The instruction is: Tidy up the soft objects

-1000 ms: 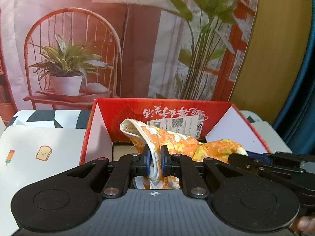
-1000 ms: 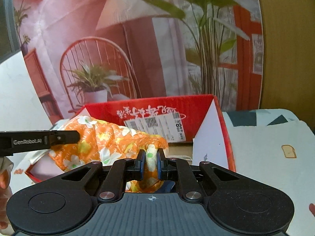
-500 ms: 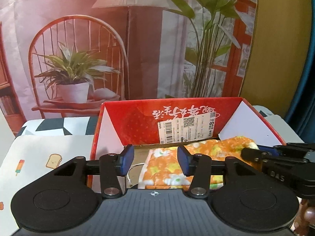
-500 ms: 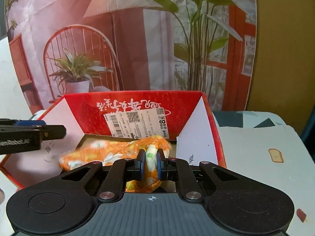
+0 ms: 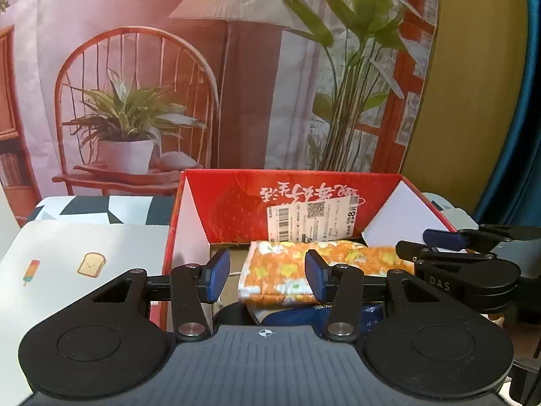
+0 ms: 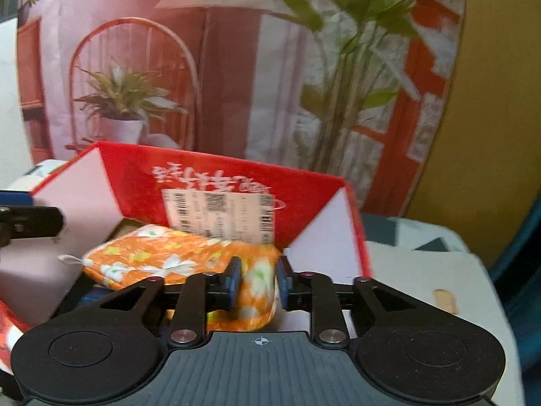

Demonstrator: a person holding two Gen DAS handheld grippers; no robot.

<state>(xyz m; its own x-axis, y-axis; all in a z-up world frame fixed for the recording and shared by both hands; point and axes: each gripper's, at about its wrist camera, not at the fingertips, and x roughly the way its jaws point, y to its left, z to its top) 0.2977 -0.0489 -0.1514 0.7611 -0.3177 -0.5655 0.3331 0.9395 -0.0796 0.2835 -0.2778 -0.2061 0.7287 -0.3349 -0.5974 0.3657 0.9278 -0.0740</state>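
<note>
Two views look into the same red box (image 5: 236,209), which stands open in the middle of each frame with a white label on its far wall. The left wrist view shows more of the surroundings: a white mat (image 5: 84,253) printed with a slice of toast and an ice lolly at lower left, and the right gripper (image 5: 449,247) reaching in from the right edge. Only this view shows a dark blue packet (image 5: 338,314) under the orange flowered cloth (image 5: 280,270), low in the middle of the frame. The right wrist view, somewhat blurred, shows the cloth's full length lying folded inside the box, with a small white loop at its left end.

The left gripper (image 5: 263,275) has its fingers well apart; the cloth lies beyond and between them, and the pads do not press it. The right gripper's jaws have just been opening: in its own view its pads stand a little apart with the cloth's right end bulging between them, close to both pads, though whether they touch it I cannot tell.
</note>
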